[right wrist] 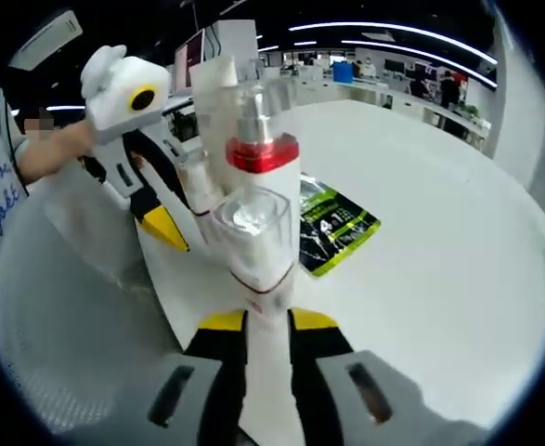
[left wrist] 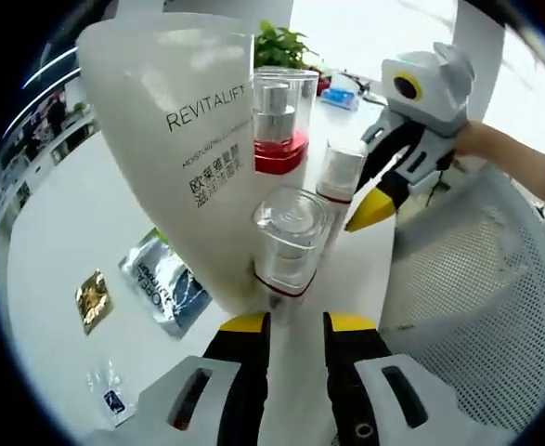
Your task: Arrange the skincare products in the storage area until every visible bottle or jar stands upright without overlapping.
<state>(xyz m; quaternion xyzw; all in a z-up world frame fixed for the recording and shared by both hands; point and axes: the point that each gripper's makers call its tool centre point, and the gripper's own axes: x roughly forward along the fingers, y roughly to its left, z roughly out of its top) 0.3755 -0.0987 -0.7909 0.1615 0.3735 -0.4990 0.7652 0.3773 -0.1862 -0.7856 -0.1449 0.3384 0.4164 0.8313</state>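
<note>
white worktop point(left wrist: 58, 232) below; my left gripper point(left wrist: 295, 325) grips the clear-capped bottle point(left wrist: 286, 243), right gripper point(right wrist: 258, 322) too; next, set it upright.

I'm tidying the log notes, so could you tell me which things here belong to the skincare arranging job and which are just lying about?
Part of the job:
- Revitalift tube
- clear-capped pump bottle with red base
- small clear-capped bottle
- white mesh basket

Lying about:
- silver sachet
- gold sachet
- green packet
- potted plant

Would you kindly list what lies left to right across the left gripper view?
Gold sachet → silver sachet → Revitalift tube → red-liquid pump bottle → right gripper → white mesh basket.
</note>
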